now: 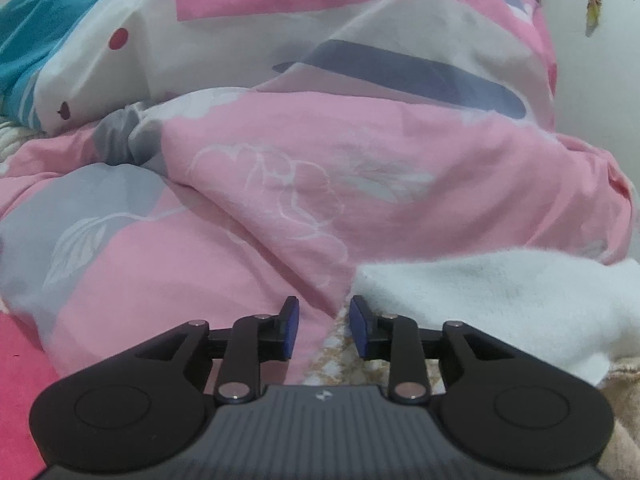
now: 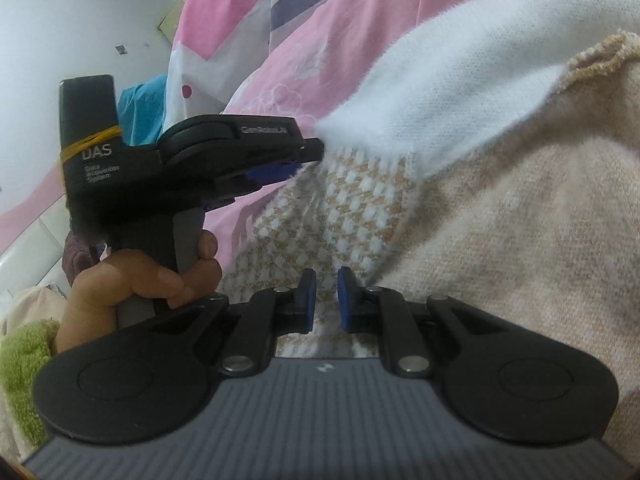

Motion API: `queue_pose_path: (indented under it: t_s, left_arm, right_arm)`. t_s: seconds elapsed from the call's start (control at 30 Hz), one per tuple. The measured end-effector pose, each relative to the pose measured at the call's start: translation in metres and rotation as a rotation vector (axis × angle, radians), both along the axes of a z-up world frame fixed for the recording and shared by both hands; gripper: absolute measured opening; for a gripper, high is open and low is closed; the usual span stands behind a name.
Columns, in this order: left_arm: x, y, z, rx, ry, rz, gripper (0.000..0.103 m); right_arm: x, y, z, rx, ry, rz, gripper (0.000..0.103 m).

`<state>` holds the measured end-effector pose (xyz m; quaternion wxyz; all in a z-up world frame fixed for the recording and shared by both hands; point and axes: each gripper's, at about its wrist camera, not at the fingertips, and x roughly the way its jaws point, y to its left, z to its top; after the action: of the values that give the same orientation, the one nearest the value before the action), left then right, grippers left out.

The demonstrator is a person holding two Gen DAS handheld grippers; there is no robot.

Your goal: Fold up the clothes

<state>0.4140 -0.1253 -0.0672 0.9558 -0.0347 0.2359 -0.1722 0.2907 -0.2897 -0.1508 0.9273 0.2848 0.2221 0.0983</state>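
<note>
Lying at far left in the left wrist view: a teal cloth, bunched against a white pillow with red dots. Filling the middle and running up and back: a rumpled pink, grey and white floral duvet.

Hovering low in front of it: the left gripper, blue pads parted by a moderate gap, gripping nothing, pointing at the spot where the duvet's edge meets the sweater. Spreading to its right: the fluffy white part of the sweater, long axis running rightward, with checked beige knit showing just below the pads.

In the right wrist view, holding the left gripper's handle at left: a hand, with a green towel just under it. Running from that gripper's tip up to the right: the sweater's white band, lying over beige-and-white checked knit. Sitting over the checked knit at centre: the right gripper, pads narrowly apart, pinching nothing visible.
</note>
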Motion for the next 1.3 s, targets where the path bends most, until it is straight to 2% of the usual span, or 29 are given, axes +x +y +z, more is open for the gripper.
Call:
queue_pose_path:
  t_s: [0.23, 0.47, 0.57, 0.63, 0.7, 0.77, 0.9, 1.0, 1.2, 1.3]
  left_arm:
    - [-0.052, 0.076, 0.046, -0.057, 0.031, 0.055, 0.033]
    - [-0.103, 0.152, 0.093, -0.113, 0.061, 0.11, 0.033]
    - [-0.152, 0.196, 0.115, -0.124, 0.037, 0.119, 0.037]
    - [-0.188, 0.228, 0.131, -0.129, 0.017, 0.124, 0.039]
    - [-0.223, 0.258, 0.141, -0.123, -0.017, 0.131, 0.039]
    - [-0.257, 0.287, 0.149, -0.118, -0.058, 0.14, 0.04]
    - [-0.316, 0.34, 0.16, -0.132, -0.159, 0.175, 0.043]
    - [-0.352, 0.381, 0.172, -0.154, -0.21, 0.228, 0.044]
    - [-0.403, 0.459, 0.184, -0.186, -0.301, 0.346, 0.049]
    - [-0.401, 0.48, 0.171, -0.223, -0.262, 0.336, 0.052]
  right_arm:
    - [0.003, -0.005, -0.002, 0.046, 0.004, 0.005, 0.011]
    - [0.003, -0.017, -0.01, 0.148, 0.012, 0.011, 0.011]
    - [-0.002, -0.02, -0.01, 0.173, 0.041, 0.002, 0.011]
    - [-0.011, -0.019, -0.002, 0.108, 0.108, -0.02, 0.013]
    - [-0.033, -0.015, 0.021, -0.012, 0.125, -0.038, 0.014]
    - [-0.058, -0.013, 0.047, -0.109, 0.122, -0.053, 0.022]
    - [-0.123, -0.025, 0.124, -0.144, 0.08, -0.083, 0.023]
    - [-0.177, -0.028, 0.198, -0.241, 0.018, -0.123, 0.023]
    - [-0.224, 0.004, 0.281, -0.23, -0.047, -0.068, 0.031]
    - [-0.246, 0.022, 0.32, -0.216, -0.076, -0.036, 0.039]
